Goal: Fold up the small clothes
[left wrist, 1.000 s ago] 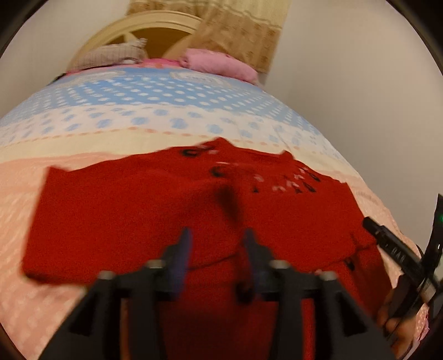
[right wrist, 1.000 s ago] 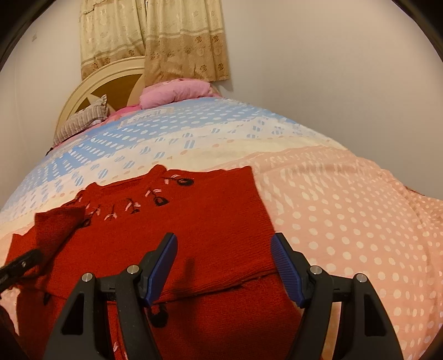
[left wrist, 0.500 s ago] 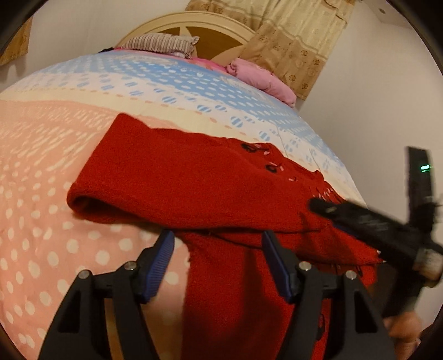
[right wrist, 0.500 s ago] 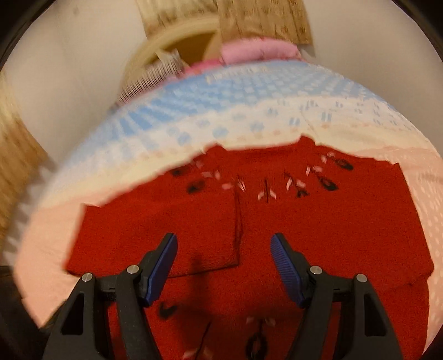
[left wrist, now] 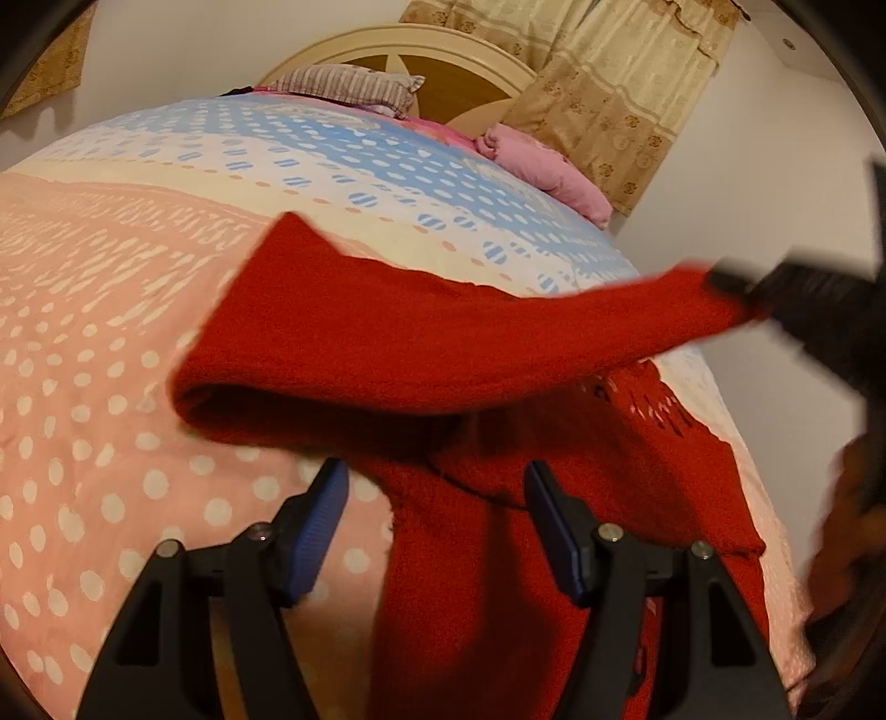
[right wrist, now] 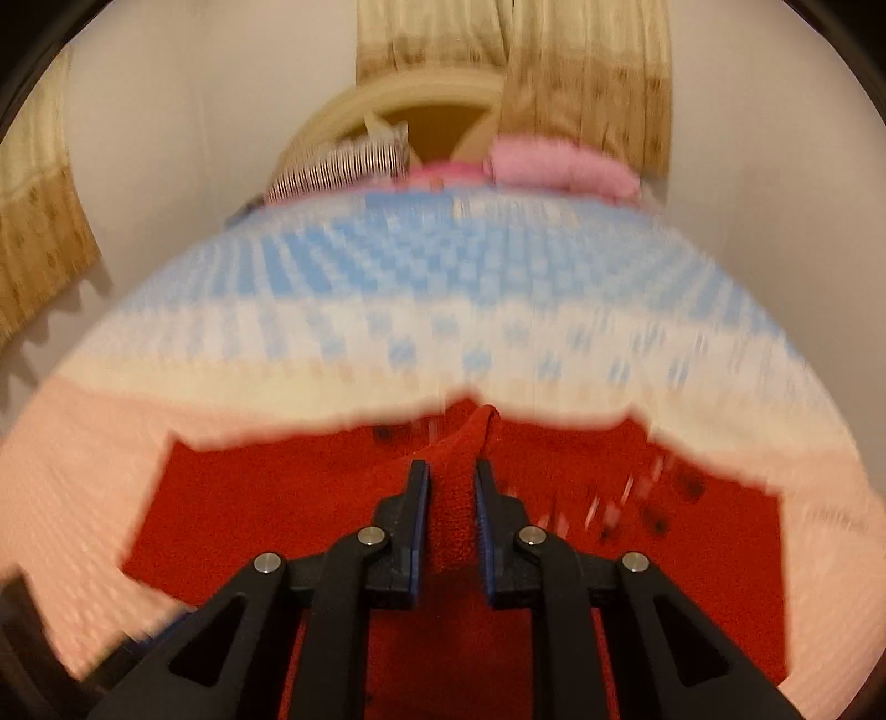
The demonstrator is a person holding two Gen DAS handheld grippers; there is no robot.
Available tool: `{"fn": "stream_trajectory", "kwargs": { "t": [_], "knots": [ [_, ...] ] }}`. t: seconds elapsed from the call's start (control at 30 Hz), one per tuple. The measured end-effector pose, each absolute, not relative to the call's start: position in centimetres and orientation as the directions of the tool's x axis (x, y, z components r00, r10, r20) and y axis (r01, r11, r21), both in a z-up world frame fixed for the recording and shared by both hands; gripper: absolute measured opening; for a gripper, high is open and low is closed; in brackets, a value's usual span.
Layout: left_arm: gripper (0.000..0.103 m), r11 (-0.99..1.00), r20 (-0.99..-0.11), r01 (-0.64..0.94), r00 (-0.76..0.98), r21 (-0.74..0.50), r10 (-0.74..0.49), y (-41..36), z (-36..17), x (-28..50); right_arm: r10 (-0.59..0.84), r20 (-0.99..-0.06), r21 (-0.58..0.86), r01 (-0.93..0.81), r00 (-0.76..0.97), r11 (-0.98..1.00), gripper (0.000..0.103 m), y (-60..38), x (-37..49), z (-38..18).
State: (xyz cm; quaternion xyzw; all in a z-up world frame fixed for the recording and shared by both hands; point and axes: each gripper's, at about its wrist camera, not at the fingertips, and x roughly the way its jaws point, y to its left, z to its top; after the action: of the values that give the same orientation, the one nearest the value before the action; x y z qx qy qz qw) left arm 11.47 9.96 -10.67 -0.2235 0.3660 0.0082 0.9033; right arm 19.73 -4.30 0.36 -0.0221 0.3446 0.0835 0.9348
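Observation:
A small red knitted sweater (left wrist: 554,487) lies on the bed. Its left sleeve (left wrist: 398,343) is lifted and stretched across to the right. My right gripper (right wrist: 451,473) is shut on the sleeve's cuff (right wrist: 459,476); it shows as a dark blur at the sleeve's end in the left wrist view (left wrist: 775,293). My left gripper (left wrist: 434,482) is open and empty, low over the sweater's left edge below the lifted sleeve. The right wrist view is motion-blurred; it shows the sweater's body (right wrist: 277,509) spread below, with small flower patterns on the right (right wrist: 653,509).
The bed has a dotted quilt (left wrist: 111,343), peach near me, blue and white farther off. A striped pillow (left wrist: 343,88) and a pink pillow (left wrist: 542,166) lie by the cream headboard (left wrist: 410,50). Curtains (left wrist: 609,94) hang behind. A wall is at the right.
My right gripper has shut on the left sleeve's cuff and lifted it across to the right. My left gripper opened a second ago and has stayed open, low at the sweater's left edge.

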Motion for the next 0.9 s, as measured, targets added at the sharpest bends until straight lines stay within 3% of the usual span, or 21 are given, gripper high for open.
{"fn": "stream_trajectory", "kwargs": {
  "t": [0.17, 0.3, 0.37, 0.57, 0.63, 0.7, 0.77, 0.8, 0.83, 0.9],
  "knots": [
    [0.068, 0.901, -0.696, -0.244, 0.713, -0.358, -0.084, 9.7, -10.8, 13.2, 0.143, -0.529, 0.015, -0.159, 0.836, 0.987, 0.015, -5.9, 19.1, 7.0],
    [0.068, 0.909, -0.711, -0.276, 0.703, -0.312, -0.030, 9.4, -10.9, 13.3, 0.075, -0.463, -0.038, -0.104, 0.883, 0.994, 0.015, -8.5, 18.0, 9.2],
    [0.068, 0.910, -0.718, -0.290, 0.696, -0.296, -0.012, 9.4, -11.0, 13.3, 0.027, -0.452, -0.068, -0.064, 0.892, 0.996, 0.002, -10.7, 17.7, 9.0],
    [0.068, 0.909, -0.723, -0.299, 0.691, -0.289, -0.003, 9.5, -11.2, 13.3, -0.070, -0.517, -0.059, 0.046, 0.853, 0.997, 0.001, -17.5, 19.1, 5.7],
    [0.069, 0.912, -0.726, -0.300, 0.688, -0.281, 0.003, 9.3, -11.1, 13.3, -0.063, -0.559, -0.010, 0.070, 0.827, 0.998, 0.002, -20.1, 18.8, 4.3],
    [0.070, 0.916, -0.730, -0.300, 0.684, -0.266, 0.012, 9.2, -11.2, 13.5, 0.018, -0.604, 0.135, 0.080, 0.797, 0.988, 0.002, -23.0, 18.4, 2.4],
    [0.071, 0.920, -0.733, -0.301, 0.680, -0.252, 0.021, 8.9, -11.2, 13.6, 0.138, -0.656, 0.279, 0.068, 0.742, 0.958, 0.010, -24.7, 18.2, 0.0],
    [0.071, 0.922, -0.736, -0.301, 0.676, -0.241, 0.028, 8.8, -11.3, 13.7, 0.170, -0.672, 0.307, 0.062, 0.720, 0.950, 0.028, -24.8, 18.2, -1.1],
    [0.071, 0.923, -0.737, -0.302, 0.676, -0.238, 0.030, 8.7, -11.2, 13.6, 0.194, -0.690, 0.318, 0.051, 0.697, 0.947, 0.053, -24.3, 18.2, -2.5],
    [0.071, 0.921, -0.735, -0.300, 0.678, -0.248, 0.023, 8.8, -11.3, 13.6, 0.185, -0.714, 0.284, 0.039, 0.675, 0.958, 0.069, -22.5, 17.9, -4.4]
  ]
}}
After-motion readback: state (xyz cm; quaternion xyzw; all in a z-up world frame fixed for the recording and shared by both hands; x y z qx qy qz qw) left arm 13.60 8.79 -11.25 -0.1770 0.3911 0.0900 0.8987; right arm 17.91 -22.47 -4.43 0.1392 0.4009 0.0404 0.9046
